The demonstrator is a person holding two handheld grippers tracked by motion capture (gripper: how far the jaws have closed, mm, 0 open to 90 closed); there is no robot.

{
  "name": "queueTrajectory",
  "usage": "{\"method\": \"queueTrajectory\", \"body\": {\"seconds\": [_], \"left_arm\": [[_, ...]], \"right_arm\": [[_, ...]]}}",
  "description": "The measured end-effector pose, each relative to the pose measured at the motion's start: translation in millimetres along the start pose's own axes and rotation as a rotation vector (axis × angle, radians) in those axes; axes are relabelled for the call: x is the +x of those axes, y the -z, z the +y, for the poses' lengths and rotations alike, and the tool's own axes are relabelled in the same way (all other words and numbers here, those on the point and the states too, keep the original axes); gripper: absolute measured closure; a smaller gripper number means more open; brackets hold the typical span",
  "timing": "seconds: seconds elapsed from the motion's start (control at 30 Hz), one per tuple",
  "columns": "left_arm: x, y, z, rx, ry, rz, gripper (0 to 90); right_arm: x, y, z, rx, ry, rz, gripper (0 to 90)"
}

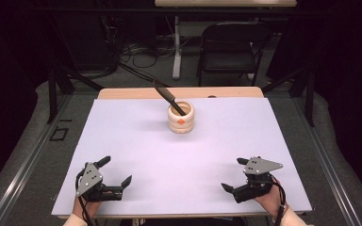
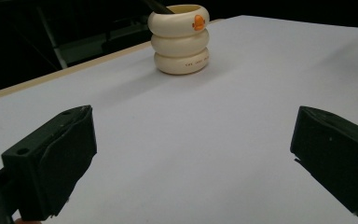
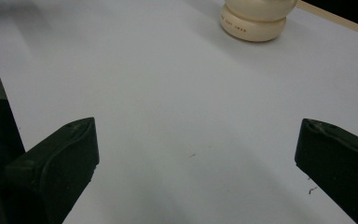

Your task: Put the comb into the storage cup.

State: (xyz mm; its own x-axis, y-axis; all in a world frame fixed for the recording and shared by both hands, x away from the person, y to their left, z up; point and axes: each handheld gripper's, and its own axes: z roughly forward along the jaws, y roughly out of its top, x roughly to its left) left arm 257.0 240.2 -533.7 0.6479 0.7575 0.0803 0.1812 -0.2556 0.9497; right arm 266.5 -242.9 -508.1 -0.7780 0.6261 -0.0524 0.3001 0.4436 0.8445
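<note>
A white rectangular table point(image 1: 136, 141) is seen from above, with a person's two hands entering at its near edge, each holding a black two-jaw gripper.

A cream-coloured holder shaped like three stacked rings point(image 1: 181, 117), with a small orange mark on its front, stands upright near the middle of the table's far edge. A dark, flat-handled utensil point(image 1: 168, 96) leans out of its mouth, tilting up toward the far left corner; what kind of tool it is cannot be made out.

The left gripper point(image 1: 118, 171) rests near the near left corner of the table, a grey three-cornered plate on top. Its jaws are spread wide with nothing between them, and they point toward the table's centre and right. In the left gripper view the ringed holder point(image 2: 179, 38) sits well ahead, beyond the gap between the jaws and slightly left of its middle, with bare white surface in between.

The right gripper point(image 1: 234, 173) lies near the near right corner, also topped by a grey plate. Its jaws are likewise spread wide and hold nothing, pointing left toward the table's middle. In the right gripper view the holder's base point(image 3: 253, 24) shows far ahead at the top edge.

Both hands sit low at the near edge, wrists just over it. The holder is well apart from both grippers, roughly midway between them across the table.
</note>
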Motion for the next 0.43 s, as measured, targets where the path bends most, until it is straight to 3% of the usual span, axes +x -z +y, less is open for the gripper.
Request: {"method": "queueTrajectory", "body": {"seconds": [0.43], "left_arm": [[-0.1,-0.4,0.3,0.001,-0.003,0.001,0.4]], "right_arm": [[0.6,2.9,-2.4,-0.018,0.002,-0.005,0.0]]}}
